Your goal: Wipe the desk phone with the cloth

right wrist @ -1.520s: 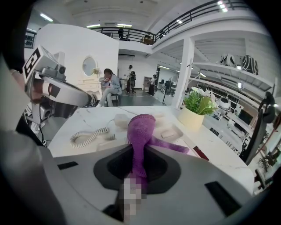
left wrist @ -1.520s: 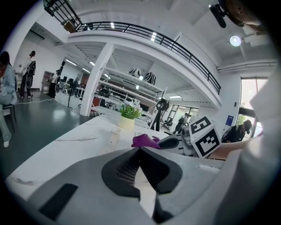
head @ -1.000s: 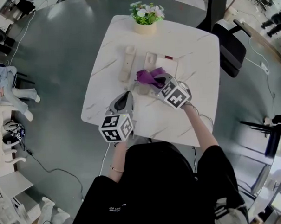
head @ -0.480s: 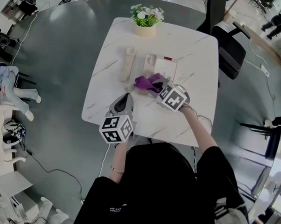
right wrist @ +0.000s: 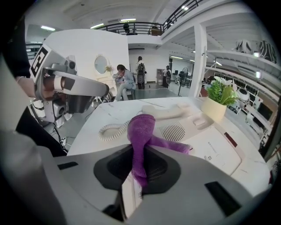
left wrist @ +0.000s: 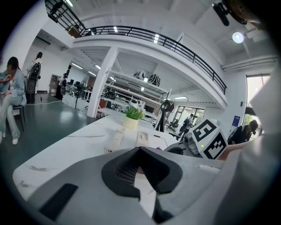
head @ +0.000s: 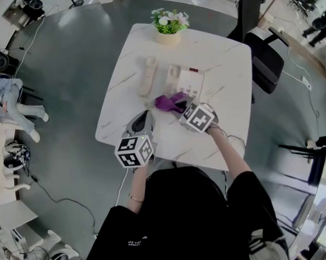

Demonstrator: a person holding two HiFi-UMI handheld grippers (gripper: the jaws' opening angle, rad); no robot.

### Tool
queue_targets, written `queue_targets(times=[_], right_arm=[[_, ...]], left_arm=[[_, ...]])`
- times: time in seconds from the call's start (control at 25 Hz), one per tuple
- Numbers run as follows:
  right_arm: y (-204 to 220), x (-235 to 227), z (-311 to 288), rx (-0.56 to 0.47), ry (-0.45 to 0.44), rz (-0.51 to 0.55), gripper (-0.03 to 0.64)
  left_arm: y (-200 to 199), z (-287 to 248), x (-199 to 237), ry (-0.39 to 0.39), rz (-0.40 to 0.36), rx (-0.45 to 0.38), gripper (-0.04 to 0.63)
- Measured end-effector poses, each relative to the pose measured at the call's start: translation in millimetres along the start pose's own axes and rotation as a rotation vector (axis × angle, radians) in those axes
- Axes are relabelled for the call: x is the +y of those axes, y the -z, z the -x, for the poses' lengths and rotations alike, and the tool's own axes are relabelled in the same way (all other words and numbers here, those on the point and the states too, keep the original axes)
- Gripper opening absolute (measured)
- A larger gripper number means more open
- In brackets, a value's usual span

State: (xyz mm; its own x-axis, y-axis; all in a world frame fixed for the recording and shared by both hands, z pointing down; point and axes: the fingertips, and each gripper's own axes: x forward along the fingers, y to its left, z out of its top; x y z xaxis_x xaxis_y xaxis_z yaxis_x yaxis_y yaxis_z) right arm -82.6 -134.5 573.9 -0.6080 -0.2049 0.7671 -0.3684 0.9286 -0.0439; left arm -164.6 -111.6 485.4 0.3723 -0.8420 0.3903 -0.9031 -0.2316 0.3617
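The purple cloth (right wrist: 141,132) is bunched and limp, one end trailing onto the near edge of the cream desk phone (head: 192,83), mid-table (head: 224,59). My right gripper (right wrist: 139,173) is clamped on the cloth. My left gripper (left wrist: 139,154), nearer and to the left, is pressed together and holds nothing.

White table (head: 219,54) w/ desk phone (head: 190,82), handset (head: 149,75), flowerpot (head: 168,36).

The cloth (right wrist: 141,132) is seen as fuzzy, matt purple fabric, while the desk phone (right wrist: 206,140) is moulded in smooth cream plastic. The tabletop (head: 219,59) is finished like polished white marble with grey veins. The left tool (left wrist: 139,154) is cased in matt grey plastic and lined with black meshed padding.
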Motion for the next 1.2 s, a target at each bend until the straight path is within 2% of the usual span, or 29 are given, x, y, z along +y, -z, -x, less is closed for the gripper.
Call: queue_targets(times=[0.48, 0.6, 1.0, 1.2], right_arm=[[3.3, 9.0, 1.9, 0.011, -0.022, -0.038, 0.038], [8.2, 16.4, 1.6, 0.015, -0.057, -0.069, 0.038], [-0.2, 21.1, 8.7, -0.048, -0.107, -0.137, 0.038], [-8.1, 22.4, 22.4, -0.164, -0.196, -0.35, 0.038]], left_arm=[[-7.4, -0.1, -3.7, 0.005, -0.005, -0.015, -0.003], [-13.0, -0.5, -5.7, 0.007, -0.013, -0.026, -0.003], [-25.4, -1.6, -10.5, 0.007, -0.027, -0.049, -0.003], [-33.0, -1.0, -11.8, 0.004, -0.05, -0.06, -0.003]])
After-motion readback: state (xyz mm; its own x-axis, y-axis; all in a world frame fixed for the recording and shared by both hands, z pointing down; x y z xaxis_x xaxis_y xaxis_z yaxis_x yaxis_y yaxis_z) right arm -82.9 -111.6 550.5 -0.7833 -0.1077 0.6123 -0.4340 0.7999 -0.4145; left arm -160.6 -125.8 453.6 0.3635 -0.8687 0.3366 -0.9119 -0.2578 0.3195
